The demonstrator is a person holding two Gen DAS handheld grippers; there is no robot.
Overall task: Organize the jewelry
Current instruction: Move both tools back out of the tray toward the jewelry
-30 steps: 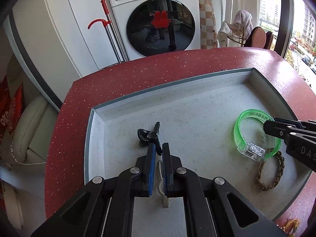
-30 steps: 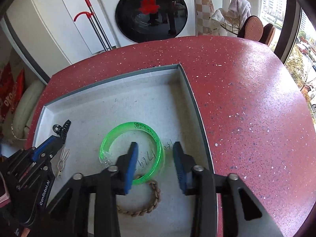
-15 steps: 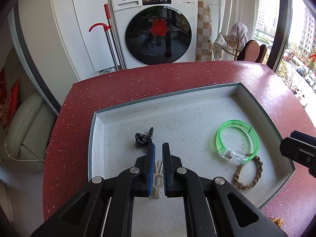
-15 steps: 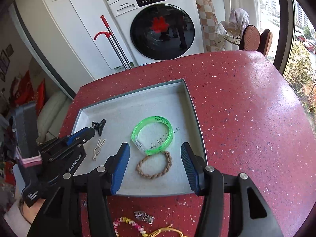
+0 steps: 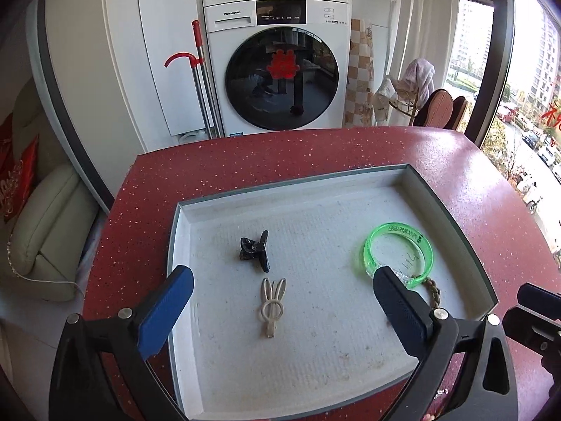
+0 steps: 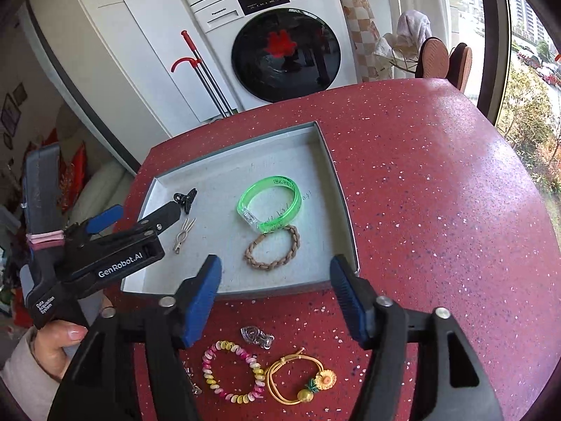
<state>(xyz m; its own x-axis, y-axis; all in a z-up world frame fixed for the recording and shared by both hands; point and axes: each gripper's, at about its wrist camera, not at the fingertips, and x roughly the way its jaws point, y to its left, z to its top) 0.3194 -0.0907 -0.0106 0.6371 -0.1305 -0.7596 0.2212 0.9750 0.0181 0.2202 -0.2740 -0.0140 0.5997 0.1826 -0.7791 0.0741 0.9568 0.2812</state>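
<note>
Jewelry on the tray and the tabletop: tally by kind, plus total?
Bracelets: 3 (green bangle, braided bracelet, pink-yellow spiral bracelet)
Hair clips: 3 (black claw clip, beige rabbit clip, clear clip)
Hair ties: 1 (yellow hair tie)
Unidentified small metal piece: 1
Total: 8

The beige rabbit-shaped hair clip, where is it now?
The beige rabbit-shaped hair clip lies flat inside the grey tray, left part, just before the black claw clip.

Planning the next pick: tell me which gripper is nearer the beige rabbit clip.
Left gripper: open, straddling the beige rabbit clip. Right gripper hangs back over the tray's near edge.
</note>
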